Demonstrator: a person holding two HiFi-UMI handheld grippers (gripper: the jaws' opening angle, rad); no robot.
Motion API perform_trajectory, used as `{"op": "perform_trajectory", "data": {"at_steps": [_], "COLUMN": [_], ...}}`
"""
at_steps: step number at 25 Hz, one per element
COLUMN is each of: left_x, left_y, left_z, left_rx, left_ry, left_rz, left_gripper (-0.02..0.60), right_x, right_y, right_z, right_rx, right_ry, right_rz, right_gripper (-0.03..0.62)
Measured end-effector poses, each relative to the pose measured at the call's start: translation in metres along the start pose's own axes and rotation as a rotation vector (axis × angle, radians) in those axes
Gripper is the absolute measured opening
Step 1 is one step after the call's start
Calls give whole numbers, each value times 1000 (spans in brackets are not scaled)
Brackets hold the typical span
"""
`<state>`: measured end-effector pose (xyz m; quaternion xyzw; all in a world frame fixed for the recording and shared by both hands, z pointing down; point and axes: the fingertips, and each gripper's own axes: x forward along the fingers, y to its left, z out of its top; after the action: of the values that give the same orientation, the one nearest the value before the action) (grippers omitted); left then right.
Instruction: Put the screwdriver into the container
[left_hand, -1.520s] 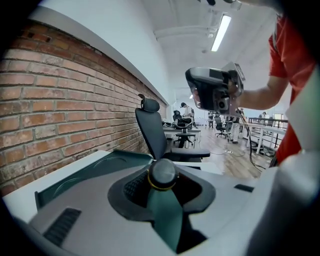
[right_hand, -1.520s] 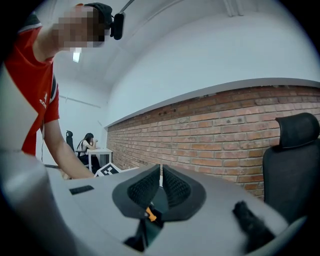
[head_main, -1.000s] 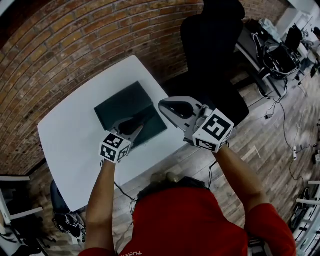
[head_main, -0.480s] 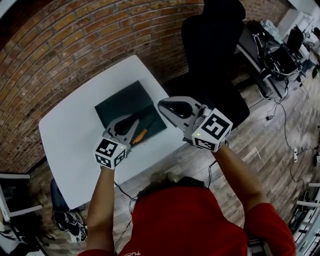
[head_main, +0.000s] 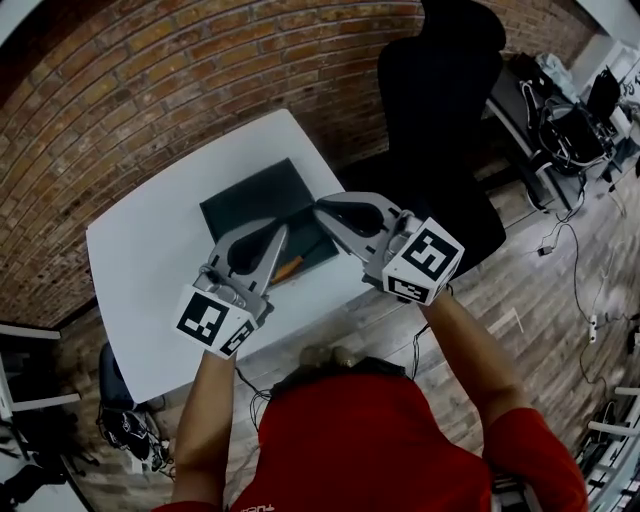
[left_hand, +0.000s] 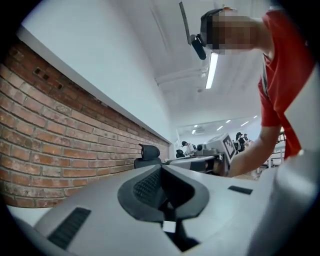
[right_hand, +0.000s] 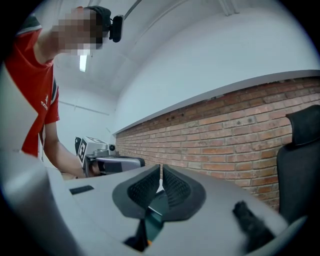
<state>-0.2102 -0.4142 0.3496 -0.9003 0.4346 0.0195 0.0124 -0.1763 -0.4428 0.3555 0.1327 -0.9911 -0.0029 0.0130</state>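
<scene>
The screwdriver (head_main: 289, 267), with an orange handle and a dark shaft, lies inside the dark green container (head_main: 255, 200) near its front edge. My left gripper (head_main: 283, 231) hovers above the container's front left, its jaws closing to shut with nothing between them. In the left gripper view this gripper (left_hand: 161, 171) points up at the brick wall. My right gripper (head_main: 321, 207) hangs above the container's right side, shut and empty. Under the right gripper (right_hand: 160, 169), a sliver of the container and the orange handle (right_hand: 145, 244) show.
The container rests on a white table (head_main: 150, 270) against a brick wall (head_main: 120, 90). A black office chair (head_main: 440, 110) stands to the table's right. Desks with cables and equipment fill the far right.
My left gripper has drawn back and up from the container and its jaws have shut. The screwdriver now lies uncovered in the container. The right gripper has hardly moved.
</scene>
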Motion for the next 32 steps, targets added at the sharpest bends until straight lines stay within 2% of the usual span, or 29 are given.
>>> {"op": "perform_trajectory", "data": {"at_steps": [6, 12, 32], "left_x": [-5, -8, -16], "left_y": [-13, -19, -21], "left_z": [19, 18, 16], "left_rx": [3, -3, -3], "left_ry": [-37, -25, -18], "left_rz": [7, 14, 5], "left_gripper": [12, 11, 11], "right_x": [0, -3, -3], "right_y": [21, 39, 47], "right_z": [8, 20, 22], "right_rx": [-13, -43, -79], "right_ry": [-39, -67, -43], "right_rz": [47, 83, 80], "right_gripper": [32, 31, 31]}}
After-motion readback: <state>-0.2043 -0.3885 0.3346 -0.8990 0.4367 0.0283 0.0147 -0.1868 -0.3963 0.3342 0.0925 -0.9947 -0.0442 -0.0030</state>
